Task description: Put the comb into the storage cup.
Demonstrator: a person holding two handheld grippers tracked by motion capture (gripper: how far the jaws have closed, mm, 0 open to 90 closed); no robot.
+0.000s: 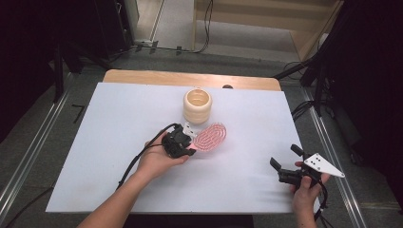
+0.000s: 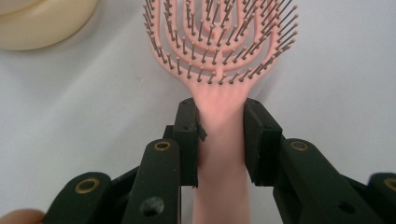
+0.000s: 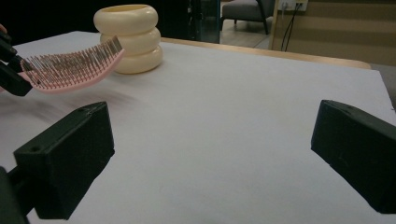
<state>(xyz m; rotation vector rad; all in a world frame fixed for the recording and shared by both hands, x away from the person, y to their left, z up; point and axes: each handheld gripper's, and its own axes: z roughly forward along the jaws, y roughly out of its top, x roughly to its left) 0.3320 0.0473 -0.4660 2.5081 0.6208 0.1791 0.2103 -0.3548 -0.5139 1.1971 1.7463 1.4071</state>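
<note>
Left gripper view: pads (image 2: 188, 140) clamp the pink hairbrush (image 2: 219, 60) at its stiff, light, slick handle neck—good hold—mid-desk, just short of the cream holder (image 1: 197, 105); right gripper (image 1: 286, 166) gapes empty near desk's right edge.

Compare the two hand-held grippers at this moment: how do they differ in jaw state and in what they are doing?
The left hand-held gripper is shut on the pink hairbrush, pads pressing its handle; the right hand-held gripper stands wide open with nothing between its jaws. The left one sits mid-table near the cream ringed vase; the right one waits near the table's right front corner, apart from both things. Both are black, each in one hand.
</note>
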